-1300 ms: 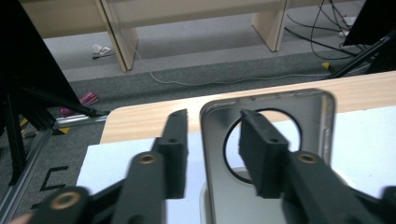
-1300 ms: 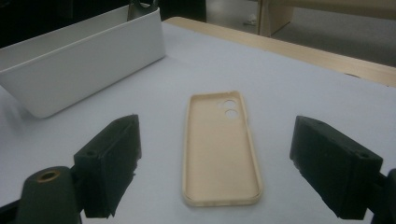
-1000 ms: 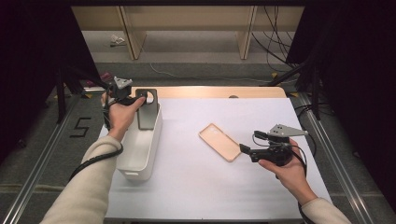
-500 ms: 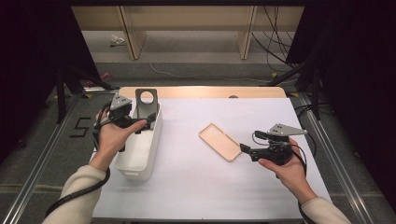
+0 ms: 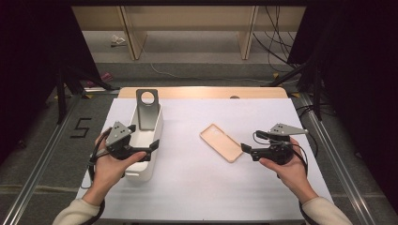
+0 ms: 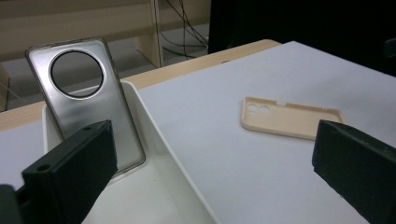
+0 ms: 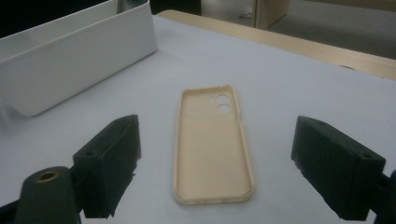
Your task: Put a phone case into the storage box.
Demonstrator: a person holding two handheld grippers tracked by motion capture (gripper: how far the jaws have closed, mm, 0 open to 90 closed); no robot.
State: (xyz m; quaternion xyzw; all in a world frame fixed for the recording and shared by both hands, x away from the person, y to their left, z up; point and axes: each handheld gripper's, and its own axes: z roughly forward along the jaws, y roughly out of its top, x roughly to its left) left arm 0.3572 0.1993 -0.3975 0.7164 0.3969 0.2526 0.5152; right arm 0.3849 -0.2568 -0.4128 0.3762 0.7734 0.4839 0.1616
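left gripper (image 5: 152, 144) over the near end of the white bin (image 5: 136, 173), jaws just opened wide (nothing between them), grey phone case (image 5: 147, 108) leaning at the bin's far wall beyond the jaws, right gripper (image 5: 245, 149) spread wide, beige case (image 7: 212, 144) flat just ahead, bare white mat (image 5: 187, 187) all around

White bin (image 5: 141, 171) holding grey phone case (image 5: 147, 108) leaning upright, left gripper (image 5: 149, 149) hovering open-jawed over it; beige phone case (image 5: 221, 142) lying flat, right gripper (image 5: 246, 149) pointing at it.
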